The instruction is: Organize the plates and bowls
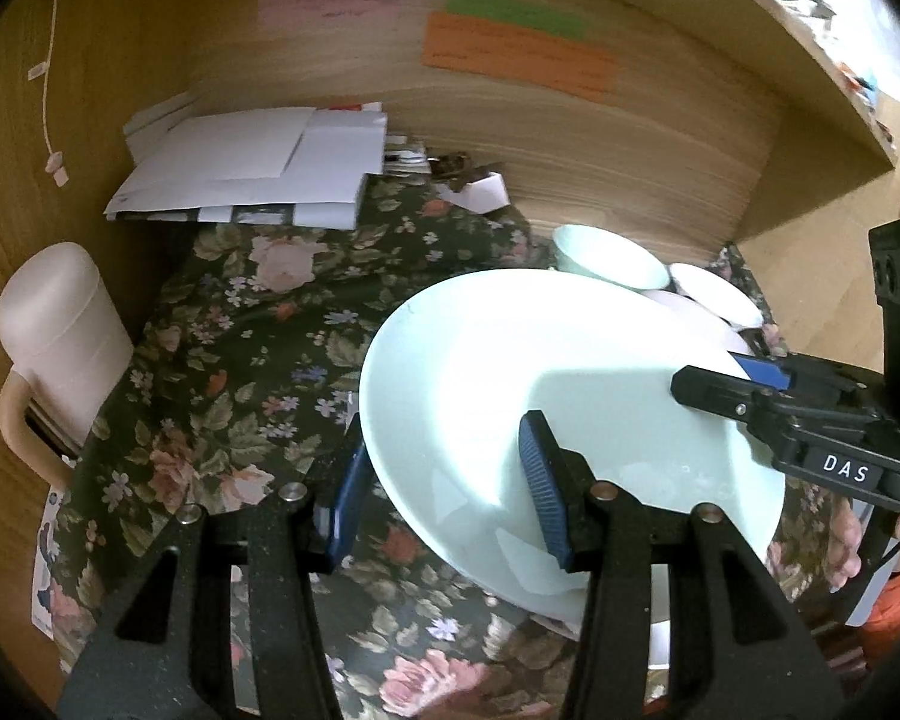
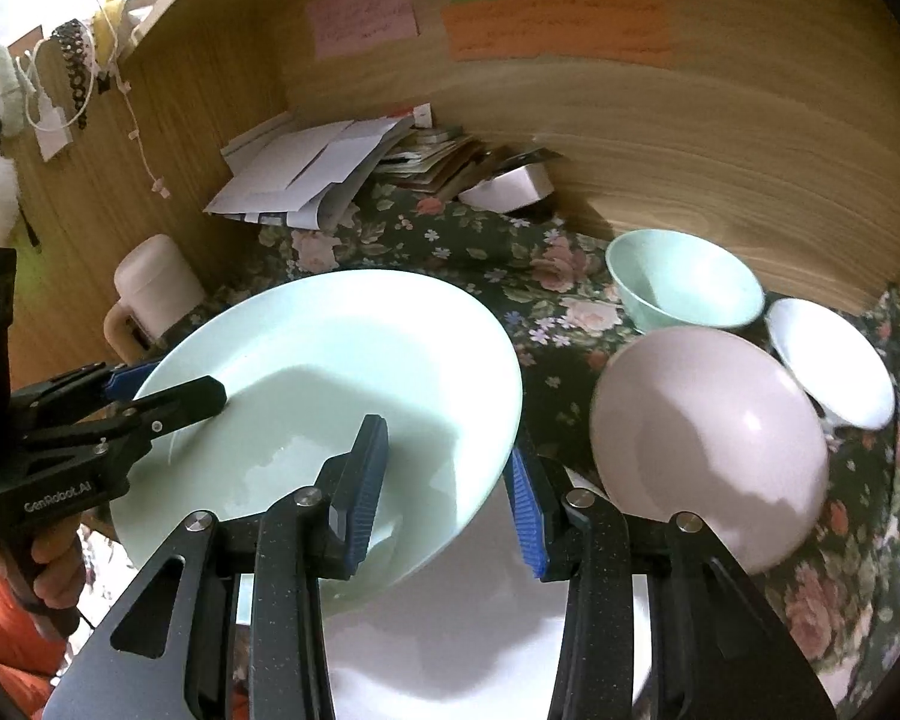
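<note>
The work surface is a wooden desk alcove [image 2: 690,168] covered with a dark floral cloth [image 1: 240,372], soft and slightly rumpled.

Nearest to me, both grippers hold one pale green plate [image 2: 330,396], smooth and glazed, clear of the cloth and tilted. The left gripper [image 1: 444,486] is partly closed across the plate's rim, one ribbed blue pad above and one below. The right gripper [image 2: 447,486] pinches the opposite rim the same way.

Risk: glazed ceramic on narrow pads can slip if the two hands tilt or separate unevenly; I judge a drop would strike the white plate [image 2: 468,630] directly beneath.

Beside it, a pink plate [image 2: 708,444] leans raised at its near edge; what props it I cannot tell. A swing to the right could knock it.

Farther back stand a mint bowl [image 2: 684,282] and a white bowl [image 2: 834,360], both round and glossy. Stacked papers [image 2: 306,174] lie at the rear wall.
</note>
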A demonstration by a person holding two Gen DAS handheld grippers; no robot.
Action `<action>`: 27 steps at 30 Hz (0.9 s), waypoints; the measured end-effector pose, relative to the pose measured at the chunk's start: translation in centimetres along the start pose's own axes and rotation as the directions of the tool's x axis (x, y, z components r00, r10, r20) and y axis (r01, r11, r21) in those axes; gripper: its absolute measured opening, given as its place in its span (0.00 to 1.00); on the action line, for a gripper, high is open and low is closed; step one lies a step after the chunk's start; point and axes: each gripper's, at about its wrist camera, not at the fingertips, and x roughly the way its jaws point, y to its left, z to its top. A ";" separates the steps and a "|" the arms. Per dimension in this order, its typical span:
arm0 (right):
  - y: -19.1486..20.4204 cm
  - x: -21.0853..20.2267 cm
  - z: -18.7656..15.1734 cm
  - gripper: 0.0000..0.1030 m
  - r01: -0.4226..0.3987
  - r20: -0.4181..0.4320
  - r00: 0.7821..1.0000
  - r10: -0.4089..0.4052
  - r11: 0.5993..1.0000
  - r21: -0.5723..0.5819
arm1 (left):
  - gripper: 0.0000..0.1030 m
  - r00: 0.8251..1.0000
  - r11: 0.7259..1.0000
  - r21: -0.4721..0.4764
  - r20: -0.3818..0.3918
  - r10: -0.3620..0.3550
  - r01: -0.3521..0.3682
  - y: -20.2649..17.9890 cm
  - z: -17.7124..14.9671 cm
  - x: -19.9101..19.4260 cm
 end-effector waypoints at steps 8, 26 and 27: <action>-1.0 -2.1 -2.1 0.35 0.016 0.011 1.000 -0.016 1.000 0.026 | 0.47 1.000 0.999 0.028 0.000 -0.025 0.025 -2.1 -1.2 -0.9; -2.6 -3.0 -6.9 0.35 0.017 -0.017 1.000 -0.015 0.993 0.113 | 0.47 0.996 0.998 0.046 -0.073 -0.049 0.053 -4.9 -4.5 0.3; -2.8 -2.9 -7.1 0.35 0.018 -0.020 1.000 -0.015 0.993 0.121 | 0.47 0.995 0.997 0.048 -0.081 -0.052 0.056 -5.0 -4.6 0.5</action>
